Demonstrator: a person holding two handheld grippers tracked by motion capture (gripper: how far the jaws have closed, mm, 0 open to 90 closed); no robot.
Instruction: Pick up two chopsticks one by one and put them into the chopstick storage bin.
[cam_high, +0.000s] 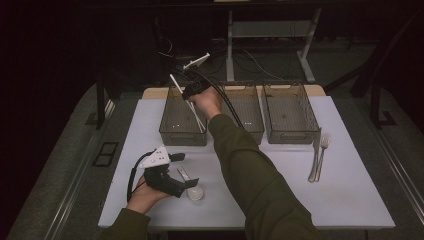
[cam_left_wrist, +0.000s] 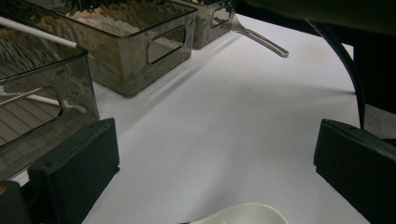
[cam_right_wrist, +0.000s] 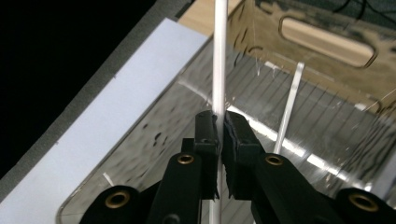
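My right gripper (cam_high: 192, 90) (cam_right_wrist: 219, 123) hovers over the left smoky bin (cam_high: 182, 137) (cam_right_wrist: 154, 140), shut on a white chopstick (cam_high: 176, 84) (cam_right_wrist: 219, 56) that stands tilted with its lower end down in the bin. Another white chopstick (cam_right_wrist: 289, 107) lies on the bin floor. At the front left, my left gripper (cam_high: 186, 170) (cam_left_wrist: 217, 154) rests low over the table, jaws wide open. A white spoon (cam_high: 195, 192) (cam_left_wrist: 243, 214) lies just ahead of it, its handle between the jaws, untouched.
Two more smoky bins, middle (cam_high: 250, 112) and right (cam_high: 290, 112), stand in a row at the back of the white table (cam_high: 300, 200). A fork (cam_high: 322, 150) and a knife (cam_high: 315, 160) lie at the right. The right sleeve (cam_high: 250, 175) crosses the table's middle.
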